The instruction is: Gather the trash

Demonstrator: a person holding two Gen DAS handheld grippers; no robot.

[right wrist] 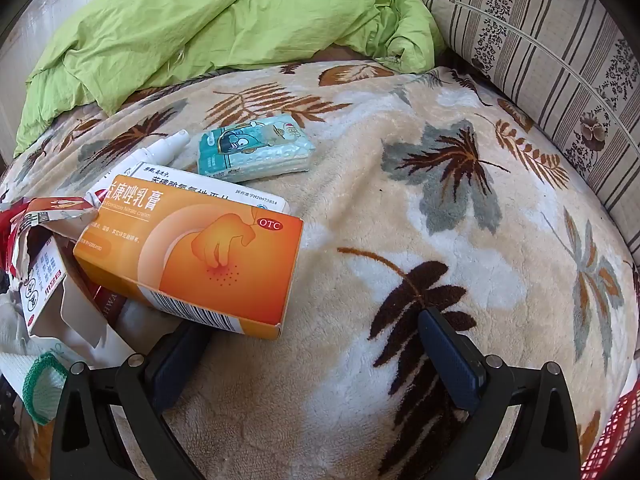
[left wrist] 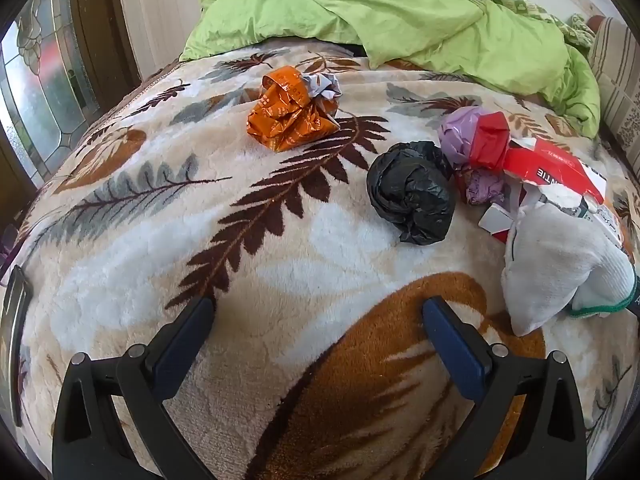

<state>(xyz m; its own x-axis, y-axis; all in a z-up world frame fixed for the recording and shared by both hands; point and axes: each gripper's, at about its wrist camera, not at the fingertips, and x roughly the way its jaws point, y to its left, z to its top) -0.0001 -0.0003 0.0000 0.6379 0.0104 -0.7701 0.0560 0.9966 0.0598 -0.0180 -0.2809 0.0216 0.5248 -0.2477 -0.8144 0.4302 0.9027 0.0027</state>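
Trash lies on a leaf-patterned blanket. In the left wrist view: a crumpled orange wrapper with grey paper at the back, a black bag wad, a purple and red wad, a torn red carton and a white sock at right. My left gripper is open and empty, short of them. In the right wrist view: an orange medicine box on a white box, a tissue pack, a spray bottle. My right gripper is open; its left finger lies under the orange box's corner.
A green duvet is bunched at the back of the bed. A striped pillow lines the right side. A glass door stands at left. Torn cartons and a sock cuff lie left of my right gripper.
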